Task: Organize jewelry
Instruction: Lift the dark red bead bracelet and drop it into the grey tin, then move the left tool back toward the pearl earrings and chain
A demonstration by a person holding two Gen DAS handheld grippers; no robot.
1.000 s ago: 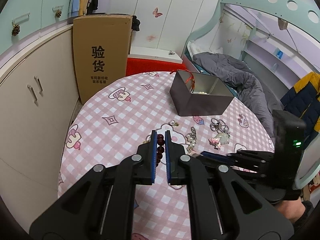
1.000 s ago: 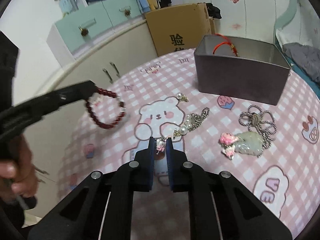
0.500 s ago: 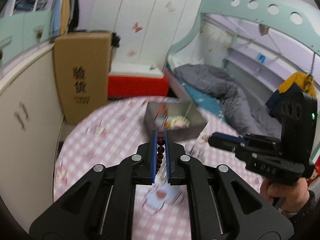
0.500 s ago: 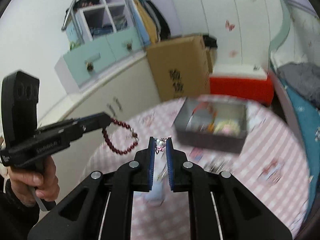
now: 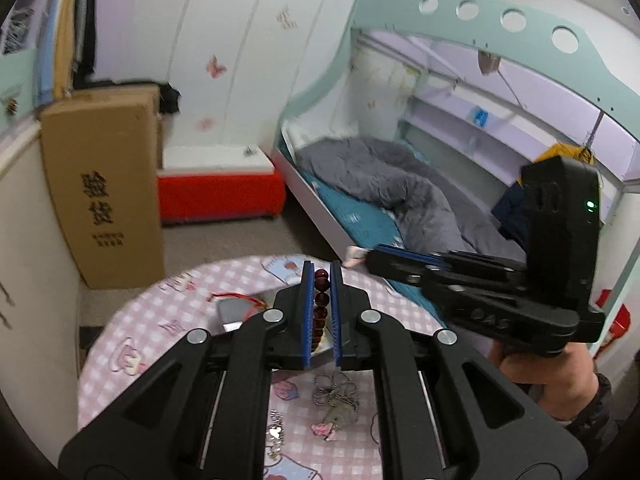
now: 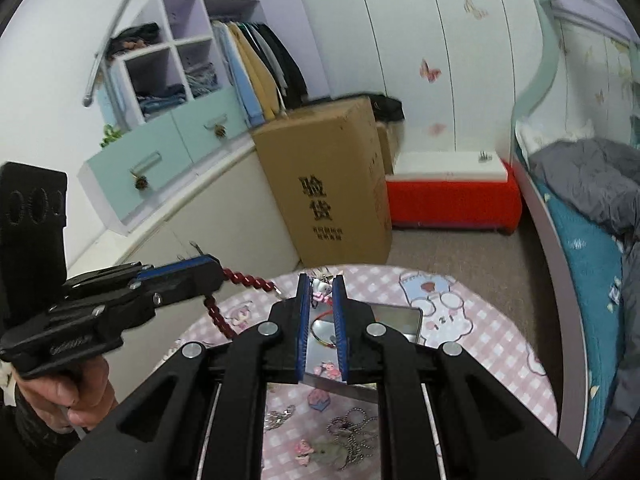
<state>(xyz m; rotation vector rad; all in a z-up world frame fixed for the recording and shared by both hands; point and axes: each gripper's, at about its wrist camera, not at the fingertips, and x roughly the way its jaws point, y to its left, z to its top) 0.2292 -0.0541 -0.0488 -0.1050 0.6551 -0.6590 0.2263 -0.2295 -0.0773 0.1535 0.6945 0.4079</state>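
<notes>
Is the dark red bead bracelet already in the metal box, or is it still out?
Still out. The bead bracelet hangs from the shut left gripper, in the air above the open metal box.

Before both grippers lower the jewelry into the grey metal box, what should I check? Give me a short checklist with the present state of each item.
1. Left gripper shut on the dark red bead bracelet: ok.
2. Right gripper shut on the small pink and white charm: ok.
3. Grey metal box open on top: ok.
4. Box directly below both pieces: cannot tell.
5. The two grippers apart from each other: ok.
6. Silver chain with pale pendant remains on the pink checked tablecloth: not ok.
</notes>
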